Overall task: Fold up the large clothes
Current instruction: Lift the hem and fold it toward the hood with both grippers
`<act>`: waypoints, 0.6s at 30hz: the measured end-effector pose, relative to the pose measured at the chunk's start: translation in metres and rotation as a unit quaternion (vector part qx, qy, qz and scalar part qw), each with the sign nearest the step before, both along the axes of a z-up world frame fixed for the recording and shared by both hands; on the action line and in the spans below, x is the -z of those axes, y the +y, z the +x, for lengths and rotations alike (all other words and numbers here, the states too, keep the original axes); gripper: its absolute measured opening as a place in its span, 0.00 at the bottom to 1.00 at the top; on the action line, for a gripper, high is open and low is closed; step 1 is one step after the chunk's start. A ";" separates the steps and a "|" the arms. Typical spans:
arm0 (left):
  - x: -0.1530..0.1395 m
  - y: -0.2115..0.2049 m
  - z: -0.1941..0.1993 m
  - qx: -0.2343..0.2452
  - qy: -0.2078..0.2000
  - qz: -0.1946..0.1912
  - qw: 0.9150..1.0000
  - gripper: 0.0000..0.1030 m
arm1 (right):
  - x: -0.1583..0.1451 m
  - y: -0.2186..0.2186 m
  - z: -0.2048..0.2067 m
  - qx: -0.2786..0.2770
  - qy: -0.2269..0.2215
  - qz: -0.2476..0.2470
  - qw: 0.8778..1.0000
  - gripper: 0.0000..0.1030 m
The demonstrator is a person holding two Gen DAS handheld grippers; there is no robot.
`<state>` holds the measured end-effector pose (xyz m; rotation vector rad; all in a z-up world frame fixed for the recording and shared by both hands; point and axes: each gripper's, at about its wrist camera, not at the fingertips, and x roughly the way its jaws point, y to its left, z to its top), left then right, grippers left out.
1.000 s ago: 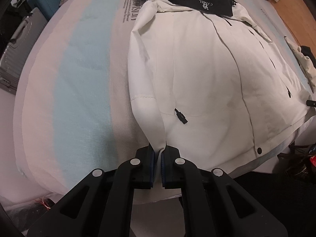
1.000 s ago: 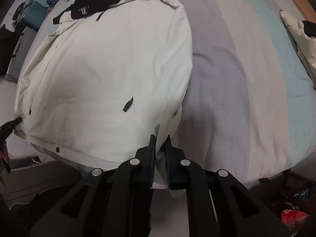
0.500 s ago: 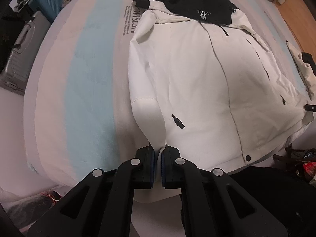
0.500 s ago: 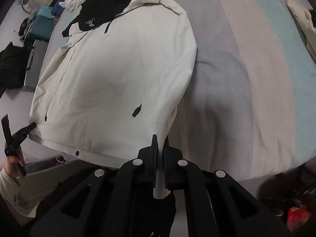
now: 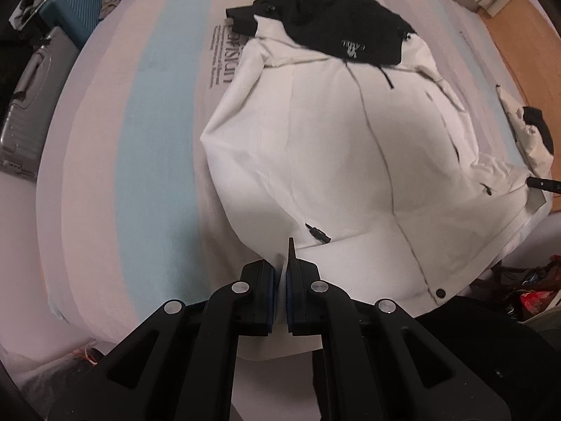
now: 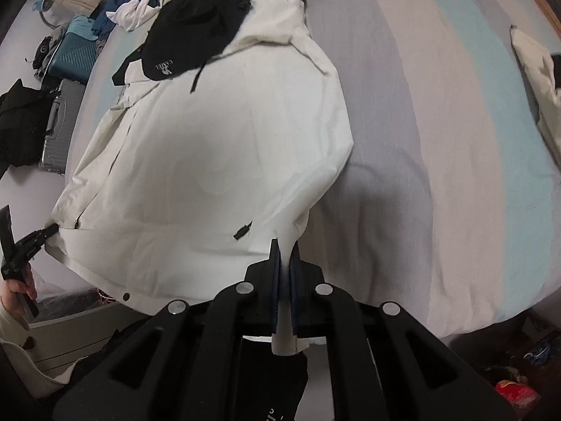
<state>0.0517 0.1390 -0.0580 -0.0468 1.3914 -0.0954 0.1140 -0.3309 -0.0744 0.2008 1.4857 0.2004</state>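
Left wrist | one white jacket [image 5: 343, 161] | two claws: left claw [image 5: 280, 273], right claw [image 6: 285, 263] clamping hem

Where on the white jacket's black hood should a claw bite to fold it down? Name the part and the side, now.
Judging from its pose, take the black hood by its far rim, coming from the head of the bed. It lies flat beyond the collar of the white jacket, so that edge is free to pull toward the hem. Both claws, left and right, are clamped on the jacket's bottom corners.
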 end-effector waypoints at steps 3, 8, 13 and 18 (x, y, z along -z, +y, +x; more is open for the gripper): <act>-0.008 0.002 0.007 0.003 -0.008 -0.008 1.000 0.03 | -0.009 0.003 0.006 0.000 -0.006 -0.005 1.000 0.03; -0.021 0.010 0.024 -0.003 -0.020 -0.025 1.000 0.03 | -0.023 0.002 0.019 0.007 -0.021 -0.007 1.000 0.03; -0.034 0.023 0.043 -0.008 -0.032 -0.029 0.999 0.03 | -0.041 -0.007 0.036 0.013 -0.042 -0.015 0.999 0.03; -0.025 0.055 0.063 -0.046 -0.025 -0.055 0.997 0.03 | -0.054 -0.019 0.052 0.033 -0.064 -0.008 0.997 0.03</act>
